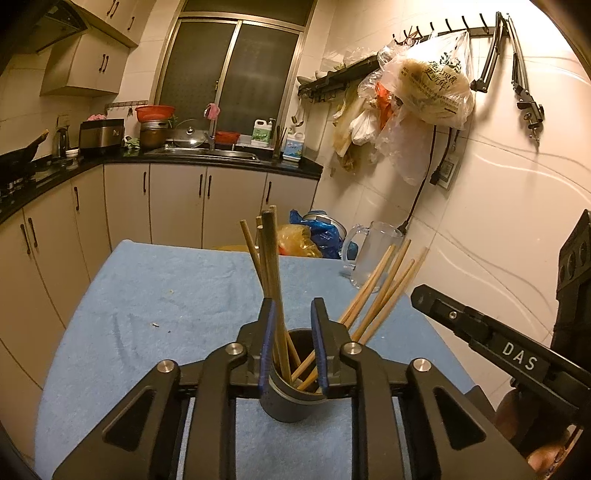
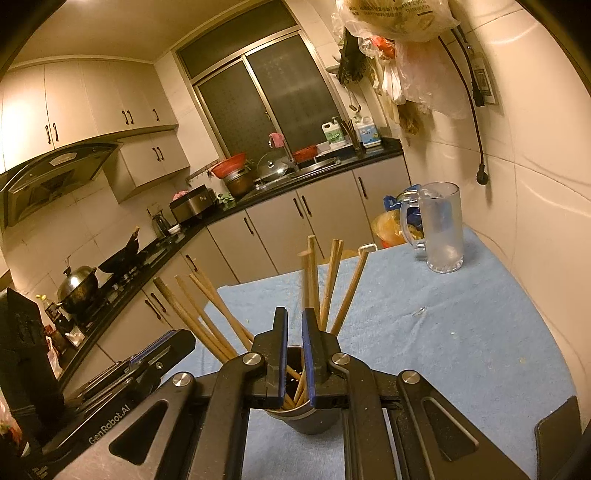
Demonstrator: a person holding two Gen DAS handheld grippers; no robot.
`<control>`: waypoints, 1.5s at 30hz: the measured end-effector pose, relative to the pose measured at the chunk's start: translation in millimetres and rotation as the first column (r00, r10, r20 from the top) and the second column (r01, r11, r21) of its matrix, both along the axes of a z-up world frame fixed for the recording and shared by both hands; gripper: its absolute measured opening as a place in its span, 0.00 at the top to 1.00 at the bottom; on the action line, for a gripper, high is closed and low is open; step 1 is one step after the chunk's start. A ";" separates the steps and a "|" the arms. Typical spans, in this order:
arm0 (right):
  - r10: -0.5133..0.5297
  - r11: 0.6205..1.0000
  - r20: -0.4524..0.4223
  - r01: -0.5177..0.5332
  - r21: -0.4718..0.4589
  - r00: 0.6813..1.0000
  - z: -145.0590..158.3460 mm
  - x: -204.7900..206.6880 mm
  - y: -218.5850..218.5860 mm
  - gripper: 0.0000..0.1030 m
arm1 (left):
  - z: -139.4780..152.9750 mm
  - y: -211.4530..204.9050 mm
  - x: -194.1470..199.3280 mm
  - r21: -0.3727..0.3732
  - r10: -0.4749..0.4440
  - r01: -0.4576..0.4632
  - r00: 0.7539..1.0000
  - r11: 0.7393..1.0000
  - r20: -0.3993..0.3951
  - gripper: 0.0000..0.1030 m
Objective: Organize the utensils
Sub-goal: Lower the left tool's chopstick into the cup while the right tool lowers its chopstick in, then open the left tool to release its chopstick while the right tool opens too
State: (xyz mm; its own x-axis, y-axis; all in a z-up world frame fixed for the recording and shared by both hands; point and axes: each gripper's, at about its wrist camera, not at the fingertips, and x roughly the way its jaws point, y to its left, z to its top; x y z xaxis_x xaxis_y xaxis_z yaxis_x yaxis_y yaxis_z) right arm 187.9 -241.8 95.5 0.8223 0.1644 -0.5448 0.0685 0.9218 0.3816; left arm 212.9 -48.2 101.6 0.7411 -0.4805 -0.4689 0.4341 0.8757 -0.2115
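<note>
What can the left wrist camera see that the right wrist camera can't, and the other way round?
Only the left wrist view shows the black hook rail high on the wall, with its plastic bags.

Only the right wrist view shows the range hood and the lidded pot on the stove.

Both show the dark chopstick holder full of wooden chopsticks, the blue cloth, the glass mug, and the sink under the window.
</note>
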 end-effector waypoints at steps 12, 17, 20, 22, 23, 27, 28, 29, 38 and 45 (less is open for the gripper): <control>-0.006 1.000 -0.014 0.006 -0.020 1.000 -0.3 -2.3 3.4 0.89 | -11.4 4.4 8.9 0.014 0.031 -0.031 0.999 0.999 -0.032 0.76; -0.010 1.000 -0.029 0.009 -0.029 1.000 -3.3 3.4 3.8 0.89 | -17.3 5.2 15.4 0.020 0.046 -0.045 0.998 0.999 -0.049 0.71; -0.007 0.999 -0.038 0.006 -0.032 0.999 -5.6 4.8 4.3 0.89 | -20.8 4.4 18.4 0.026 0.054 -0.053 0.997 0.998 -0.059 0.67; -0.007 1.000 -0.042 0.005 -0.031 0.999 -6.9 5.7 3.7 0.89 | -22.5 3.6 20.2 0.031 0.062 -0.060 0.996 0.998 -0.065 0.64; -0.009 0.999 -0.043 0.008 -0.031 0.999 -7.0 6.6 3.8 0.89 | -23.4 3.5 20.8 0.033 0.065 -0.063 0.996 0.997 -0.067 0.63; -0.012 0.999 -0.048 0.011 -0.036 0.999 -10.6 10.2 3.3 0.89 | -25.1 3.3 24.7 0.044 0.082 -0.079 0.994 0.996 -0.072 0.61; -0.012 0.999 -0.051 0.010 -0.034 0.999 -11.5 11.1 4.0 0.89 | -25.6 3.3 26.0 0.045 0.087 -0.083 0.993 0.995 -0.075 0.61; -0.009 0.999 -0.055 0.007 -0.032 0.998 -12.9 12.4 4.5 0.89 | -26.5 3.5 27.9 0.045 0.090 -0.086 0.993 0.995 -0.081 0.61; 0.005 0.999 -0.077 -0.008 -0.033 0.997 -25.4 23.7 3.5 0.89 | -37.5 1.9 39.4 0.066 0.121 -0.114 0.987 0.991 -0.105 0.56; 0.046 0.999 -0.098 -0.048 -0.024 0.994 -34.2 33.2 8.8 0.89 | -43.4 8.7 42.5 0.088 0.146 -0.137 0.983 0.987 -0.113 0.53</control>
